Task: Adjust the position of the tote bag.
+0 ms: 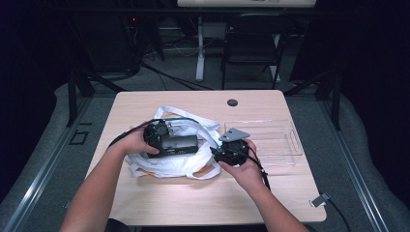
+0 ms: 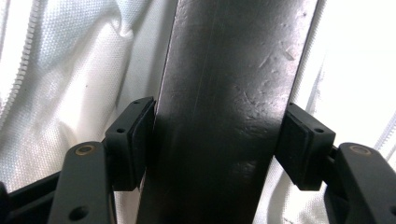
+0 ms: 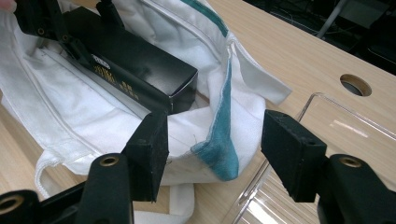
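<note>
Black box [image 1: 178, 144] is sitting at the mouth of the white bag [image 1: 167, 164], lying lengthwise over the fabric in the middle of the desk [image 1: 159, 200]. The left gripper [image 1: 157, 134] is clamping it: in the left gripper view both pads are pressing flat against the two long sides of the box [image 2: 224, 112], with white woven cloth [image 2: 74, 93] showing behind. The left forearm is coming in from the bottom left of the high view, angling up and inward, the hand wrapping around the gripper body with the wrist fairly straight. The right hand [image 1: 244, 169] is cupping the right gripper [image 1: 231, 151] from below and behind, forearm rising from bottom right, gripper pointing left toward the bag's edge. Its jaws are standing wide apart, gripping nothing; in the right gripper view, the teal-trimmed bag rim [image 3: 222, 149] is hanging between the two pads [image 3: 152, 149] without either one pressing it. The box end [image 3: 180, 91] is poking out just beyond that rim. A clear plastic tray [image 1: 283, 142] is resting on the desk just right of the bag, beside the right gripper.
</note>
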Available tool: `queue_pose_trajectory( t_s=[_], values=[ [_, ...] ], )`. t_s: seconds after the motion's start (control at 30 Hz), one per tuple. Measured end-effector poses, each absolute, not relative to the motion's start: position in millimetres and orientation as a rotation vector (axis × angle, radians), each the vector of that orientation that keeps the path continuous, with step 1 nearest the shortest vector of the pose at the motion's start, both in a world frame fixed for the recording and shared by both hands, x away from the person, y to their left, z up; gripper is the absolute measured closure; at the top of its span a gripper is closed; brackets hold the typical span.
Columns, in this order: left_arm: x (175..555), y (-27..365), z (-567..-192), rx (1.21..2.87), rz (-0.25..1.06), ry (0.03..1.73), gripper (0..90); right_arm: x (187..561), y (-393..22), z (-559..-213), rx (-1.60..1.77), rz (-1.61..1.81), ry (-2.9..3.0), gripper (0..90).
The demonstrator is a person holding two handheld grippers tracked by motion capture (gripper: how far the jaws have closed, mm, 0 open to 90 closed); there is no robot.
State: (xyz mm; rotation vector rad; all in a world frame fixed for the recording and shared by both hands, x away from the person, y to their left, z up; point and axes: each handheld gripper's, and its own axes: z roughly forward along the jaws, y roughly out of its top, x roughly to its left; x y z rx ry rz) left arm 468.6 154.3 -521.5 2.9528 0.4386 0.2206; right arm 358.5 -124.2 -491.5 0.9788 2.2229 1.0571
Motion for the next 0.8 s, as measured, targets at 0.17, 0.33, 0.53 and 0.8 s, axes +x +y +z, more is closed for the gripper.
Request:
queue_pose_trajectory(
  t_s=[0.17, 0.33, 0.53, 0.8],
  values=[
    [464.0, 154.9, -520.9, 2.954, 0.234, 0.419, 37.4, 359.4, -123.5, -492.4, 0.981, 1.056, 2.231, 41.5],
    [460.7, 155.2, -518.2, 2.967, 0.243, 0.401, 39.6, 360.0, -122.7, -493.0, 0.984, 1.055, 2.229, 41.5],
    [457.3, 154.2, -516.8, 2.976, 0.251, 0.379, 40.9, 359.6, -123.1, -492.3, 0.978, 1.061, 2.230, 41.9],
    [454.2, 155.8, -516.7, 2.963, 0.282, 0.356, 41.9, 359.4, -123.4, -492.8, 0.978, 1.061, 2.227, 42.1]
  ],
)
